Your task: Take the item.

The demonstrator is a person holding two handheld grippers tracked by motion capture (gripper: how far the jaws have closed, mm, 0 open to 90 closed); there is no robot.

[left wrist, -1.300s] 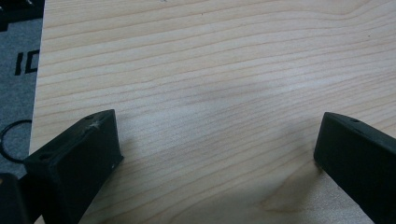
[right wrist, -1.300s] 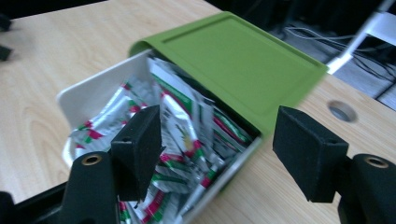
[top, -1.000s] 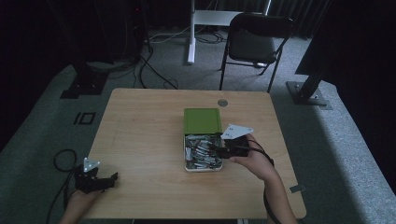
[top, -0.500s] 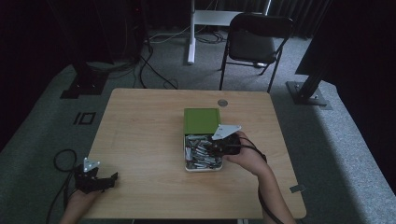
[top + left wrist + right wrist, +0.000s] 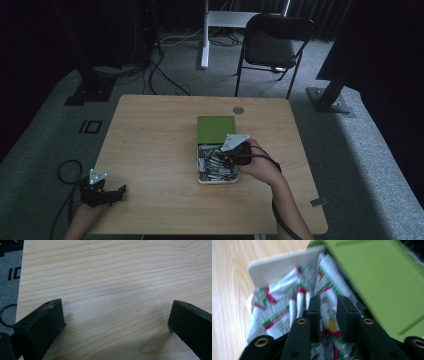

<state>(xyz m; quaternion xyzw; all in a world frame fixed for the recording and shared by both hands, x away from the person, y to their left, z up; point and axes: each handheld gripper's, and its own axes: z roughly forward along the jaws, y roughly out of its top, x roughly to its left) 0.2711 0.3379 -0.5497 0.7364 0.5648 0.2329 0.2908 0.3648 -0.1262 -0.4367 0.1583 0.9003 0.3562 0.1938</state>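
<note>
Black right tool moved deeper among sachets, jaws narrowed.

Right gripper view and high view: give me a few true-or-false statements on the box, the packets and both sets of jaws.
1. The right gripper has its jaws down among the packets in the white box. True.
2. The green lid lies at the table's left edge. False: it stands at the box's far end.
3. The left gripper holds a packet. False: its jaws are open over bare wood.
4. The right jaws stand spread wide. False: only a narrow gap shows between them.
5. A chair stands beyond the table. True.
</note>
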